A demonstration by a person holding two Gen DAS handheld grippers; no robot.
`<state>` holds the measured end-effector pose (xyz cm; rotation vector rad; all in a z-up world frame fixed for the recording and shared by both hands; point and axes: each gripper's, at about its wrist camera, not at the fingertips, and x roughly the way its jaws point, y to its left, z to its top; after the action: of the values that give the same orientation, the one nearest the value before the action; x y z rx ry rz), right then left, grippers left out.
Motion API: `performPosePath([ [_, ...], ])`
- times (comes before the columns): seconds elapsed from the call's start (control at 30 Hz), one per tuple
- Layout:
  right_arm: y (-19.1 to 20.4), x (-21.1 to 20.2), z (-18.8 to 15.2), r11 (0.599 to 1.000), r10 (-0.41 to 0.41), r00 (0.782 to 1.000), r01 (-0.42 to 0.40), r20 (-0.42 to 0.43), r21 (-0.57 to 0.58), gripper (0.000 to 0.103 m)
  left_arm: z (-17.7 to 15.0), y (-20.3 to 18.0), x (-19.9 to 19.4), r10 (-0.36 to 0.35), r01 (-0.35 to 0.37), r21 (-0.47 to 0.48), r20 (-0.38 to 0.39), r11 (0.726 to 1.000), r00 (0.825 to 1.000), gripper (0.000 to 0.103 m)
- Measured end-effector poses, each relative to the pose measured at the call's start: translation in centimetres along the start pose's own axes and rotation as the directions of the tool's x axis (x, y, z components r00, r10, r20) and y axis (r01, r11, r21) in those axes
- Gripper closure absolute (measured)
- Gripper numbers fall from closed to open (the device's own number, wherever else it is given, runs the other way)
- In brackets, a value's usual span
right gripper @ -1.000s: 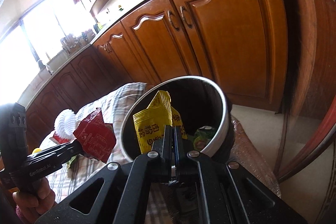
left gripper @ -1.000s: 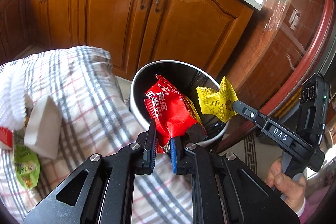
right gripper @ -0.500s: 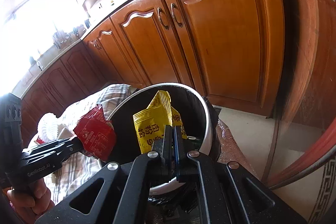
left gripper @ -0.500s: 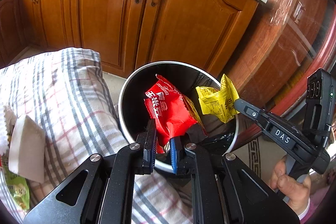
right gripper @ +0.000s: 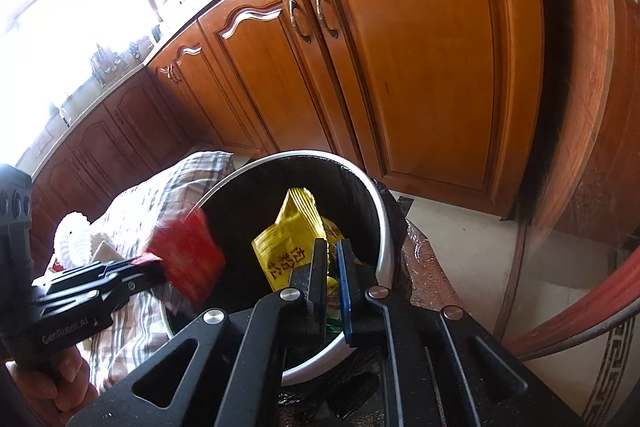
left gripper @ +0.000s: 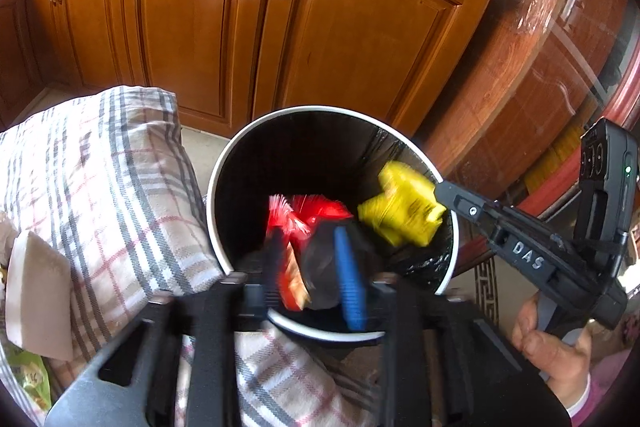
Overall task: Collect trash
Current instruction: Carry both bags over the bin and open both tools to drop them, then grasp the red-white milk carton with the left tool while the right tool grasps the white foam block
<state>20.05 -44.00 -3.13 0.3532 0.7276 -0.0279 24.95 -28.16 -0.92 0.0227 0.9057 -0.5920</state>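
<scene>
A round trash bin (left gripper: 218, 187) with a white rim and black liner stands by the checked cloth; it also shows in the right wrist view (right gripper: 384, 227). My left gripper (left gripper: 312, 263) is over the bin with its jaws spread apart; the red snack wrapper (left gripper: 304, 215) is blurred between them and looks loose. In the right wrist view the red wrapper (right gripper: 188, 259) is at the left gripper's tip. My right gripper (right gripper: 332, 267) has its jaws slightly apart, with the yellow wrapper (right gripper: 292, 235) at its tip over the bin; it also shows in the left wrist view (left gripper: 400, 211).
A checked cloth (left gripper: 100, 195) covers the surface left of the bin, with a beige sponge (left gripper: 36, 287) and a green wrapper (left gripper: 24, 383) on it. A white frilly object (right gripper: 76, 239) lies on the cloth. Wooden cabinet doors (left gripper: 280, 27) stand behind the bin.
Both grippers moved further over the bin. The left jaws opened wide and the red wrapper is slipping down. The right jaws parted a little around the yellow wrapper.
</scene>
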Motion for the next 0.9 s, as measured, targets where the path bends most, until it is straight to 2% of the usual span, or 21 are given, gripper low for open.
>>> performPosePath([
  [0.03,-0.1,-0.1,0.0,1.0,0.004,1.0,-0.004,0.004,0.008,0.085,-0.1,0.0,0.0,0.006,-0.006,-0.004,0.002,1.0,1.0,0.056],
  [0.1,-0.2,-0.4,-0.1,1.0,0.013,1.0,-0.013,0.012,0.019,0.071,-0.4,0.3,-0.2,0.004,-0.004,-0.015,0.001,1.0,1.0,0.054],
  [0.23,0.0,-1.3,-0.4,0.999,0.034,0.999,-0.035,0.032,0.038,0.061,-1.3,1.2,-1.2,-0.004,0.004,-0.043,0.011,0.999,1.0,0.054],
  [0.3,0.3,-1.9,-0.7,0.998,0.05,0.998,-0.052,0.049,0.045,0.038,-2.1,1.8,-2.1,-0.002,0.003,-0.054,0.02,0.999,1.0,0.054],
  [0.4,1.1,-2.6,-1.4,0.995,0.081,0.995,-0.084,0.064,0.047,0.023,-3.5,2.5,-3.8,0.009,-0.006,-0.068,0.042,0.998,0.999,0.051],
  [0.5,2.3,-3.1,-2.2,0.992,0.113,0.992,-0.116,0.064,0.044,0.016,-4.9,3.3,-5.7,0.027,-0.021,-0.084,0.069,0.996,0.997,0.05],
  [0.7,5.3,-3.4,-4.2,0.986,0.165,0.986,-0.166,0.038,0.023,0.015,-7.7,6.0,-9.4,0.07,-0.053,-0.148,0.112,0.988,0.991,0.049],
  [0.9,9.0,-3.1,-6.0,0.977,0.213,0.977,-0.213,-0.002,-0.014,0.015,-10.5,9.8,-12.5,0.129,-0.097,-0.234,0.129,0.967,0.983,0.049],
])
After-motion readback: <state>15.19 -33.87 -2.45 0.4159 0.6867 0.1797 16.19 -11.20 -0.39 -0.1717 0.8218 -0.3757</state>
